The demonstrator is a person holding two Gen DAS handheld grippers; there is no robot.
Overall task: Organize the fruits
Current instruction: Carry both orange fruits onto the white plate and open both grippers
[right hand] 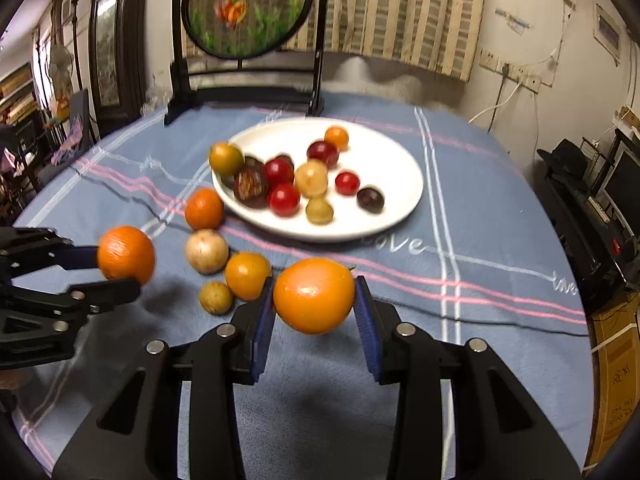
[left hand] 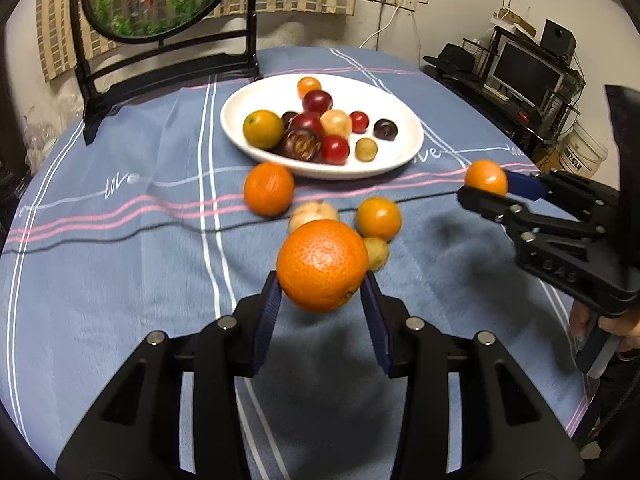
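Note:
My left gripper [left hand: 322, 280] is shut on a dimpled orange [left hand: 322, 266] and holds it above the blue cloth. It also shows in the right wrist view [right hand: 126, 255] at the left. My right gripper [right hand: 314, 298] is shut on a smooth yellow-orange fruit [right hand: 314, 295], held above the cloth; it shows in the left wrist view [left hand: 486, 178] at the right. A white plate [left hand: 400, 156] [right hand: 396, 216] further back holds several red, dark, tan and orange fruits. Loose on the cloth before the plate lie an orange [left hand: 269, 189], a small orange [left hand: 378, 218] and two tan fruits [left hand: 313, 212].
A black stand with a round embroidered screen [right hand: 248, 8] stands behind the plate at the table's far edge. A desk with a monitor [left hand: 524, 70] and a white bucket [left hand: 584, 152] lie off the table's right side. The blue striped cloth [left hand: 120, 240] covers the table.

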